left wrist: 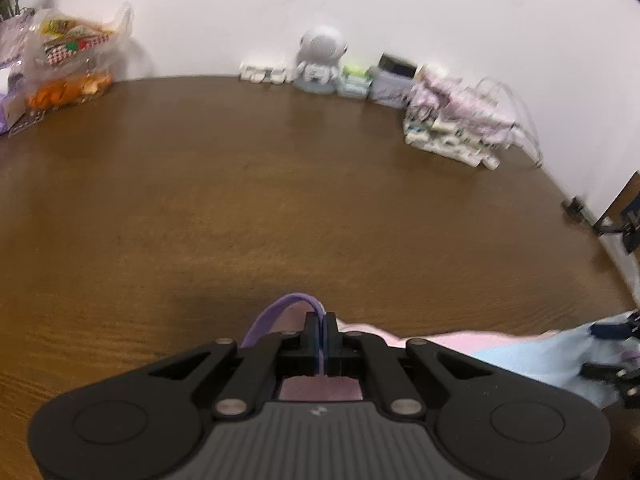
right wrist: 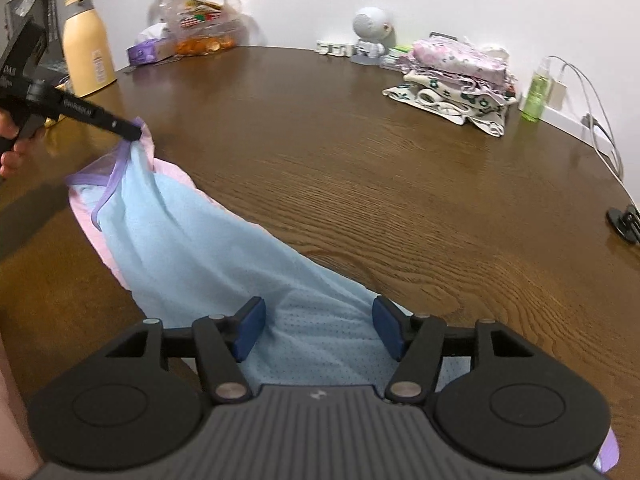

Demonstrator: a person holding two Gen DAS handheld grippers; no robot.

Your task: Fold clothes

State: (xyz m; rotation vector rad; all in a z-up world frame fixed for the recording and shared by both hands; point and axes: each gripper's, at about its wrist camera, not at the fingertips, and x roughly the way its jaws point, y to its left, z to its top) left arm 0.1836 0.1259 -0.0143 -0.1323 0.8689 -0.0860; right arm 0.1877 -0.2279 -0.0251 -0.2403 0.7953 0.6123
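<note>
A light blue and pink garment (right wrist: pixel 192 248) with purple trim lies stretched over the near part of the brown table (right wrist: pixel 400 184). My left gripper (left wrist: pixel 323 322) is shut on its purple-trimmed edge (left wrist: pixel 280 312) and lifts it; it also shows in the right wrist view (right wrist: pixel 134 132), pinching the trim. My right gripper (right wrist: pixel 318 326) is open, its blue pads on either side of the blue mesh fabric, which lies between them. The garment also shows at the lower right of the left wrist view (left wrist: pixel 532 356).
A stack of folded patterned clothes (right wrist: pixel 456 80) sits at the far right. A white robot-shaped speaker (right wrist: pixel 370 30), a snack bag (right wrist: pixel 204 28), a cream bottle (right wrist: pixel 86 44), a green bottle (right wrist: pixel 536 92) and cables (right wrist: pixel 600 128) line the far edge.
</note>
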